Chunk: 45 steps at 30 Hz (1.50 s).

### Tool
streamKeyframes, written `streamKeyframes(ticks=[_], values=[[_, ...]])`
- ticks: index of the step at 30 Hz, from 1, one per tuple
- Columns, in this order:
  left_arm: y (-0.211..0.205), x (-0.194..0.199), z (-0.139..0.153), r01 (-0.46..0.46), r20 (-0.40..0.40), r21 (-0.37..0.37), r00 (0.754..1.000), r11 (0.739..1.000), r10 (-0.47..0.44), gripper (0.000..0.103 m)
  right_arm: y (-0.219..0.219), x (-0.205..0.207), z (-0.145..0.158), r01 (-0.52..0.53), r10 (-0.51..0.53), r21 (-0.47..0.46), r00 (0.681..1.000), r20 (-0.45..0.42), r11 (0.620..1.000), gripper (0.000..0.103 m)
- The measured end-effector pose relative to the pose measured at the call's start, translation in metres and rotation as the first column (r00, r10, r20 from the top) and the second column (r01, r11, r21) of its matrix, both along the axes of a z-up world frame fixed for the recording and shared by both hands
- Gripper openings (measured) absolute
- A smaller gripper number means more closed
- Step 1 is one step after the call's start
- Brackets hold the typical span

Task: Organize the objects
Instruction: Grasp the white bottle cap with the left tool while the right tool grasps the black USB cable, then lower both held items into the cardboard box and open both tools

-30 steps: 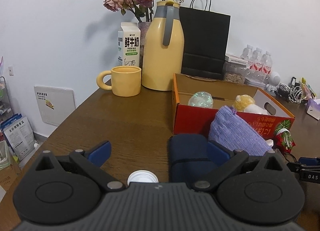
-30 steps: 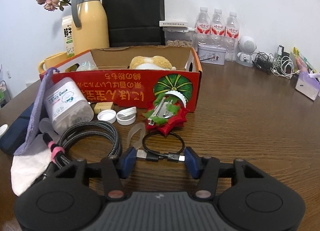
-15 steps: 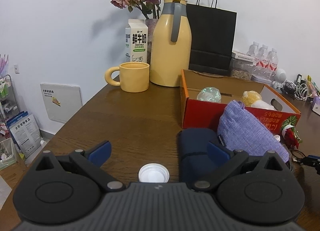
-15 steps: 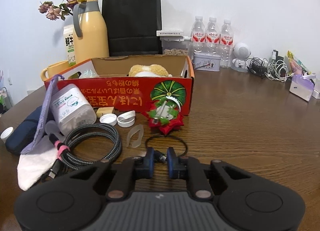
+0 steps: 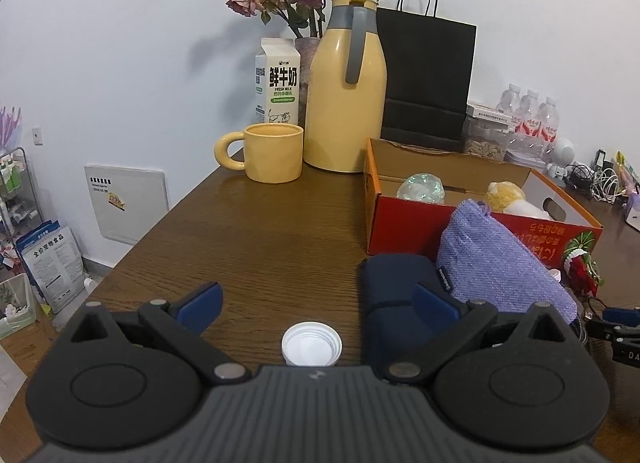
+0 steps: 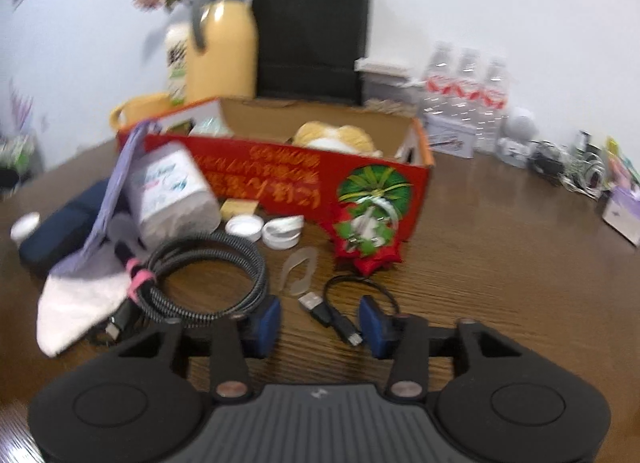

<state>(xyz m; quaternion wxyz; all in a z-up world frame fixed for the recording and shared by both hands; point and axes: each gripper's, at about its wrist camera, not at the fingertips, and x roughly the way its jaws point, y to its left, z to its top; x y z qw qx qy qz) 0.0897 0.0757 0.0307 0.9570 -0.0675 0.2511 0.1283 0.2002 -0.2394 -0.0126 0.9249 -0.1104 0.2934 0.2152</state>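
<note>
Left tongs (image 5: 316, 303) gape wide over one white cap (image 5: 311, 349); right tongs (image 6: 319, 321) are opening around one short black cable (image 6: 336, 317), near three water bottles (image 6: 466, 81) at the desk's (image 6: 500, 263) far edge.

1. The right wrist view is motion-blurred; print on the red box (image 6: 280, 171) is unreadable.
2. The braided cable (image 6: 208, 283) partly disappears under the purple pouch (image 6: 116, 183) (left side).
3. The white cap (image 5: 311, 349) is clipped by the gripper body, bottom centre.
</note>
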Motion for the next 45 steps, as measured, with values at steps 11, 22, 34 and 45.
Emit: streamKeyframes(ticks=[11, 22, 34, 45], values=[[0.013, -0.007, -0.009, -0.024, -0.025, 0.004, 0.999, 1.0, 0.024, 0.103, -0.009, -0.002, 0.001, -0.04, 0.04, 0.022, 0.999, -0.011, 0.999, 0.012], [0.013, 0.007, -0.034, -0.01, -0.137, 0.023, 0.991, 1.0, 0.013, 0.099, -0.009, -0.03, 0.01, 0.015, -0.016, 0.01, 0.989, 0.148, 1.0, 0.012], [0.002, 0.025, -0.044, 0.044, -0.146, 0.024, 0.988, 0.999, -0.04, 0.041, -0.006, -0.028, 0.009, 0.011, -0.01, -0.007, 0.989, 0.147, 1.0, 0.012], [-0.002, 0.021, -0.018, 0.056, -0.042, 0.026, 0.998, 0.998, -0.055, 0.041, -0.009, -0.035, 0.013, 0.014, -0.019, 0.026, 0.981, 0.195, 1.0, 0.012]])
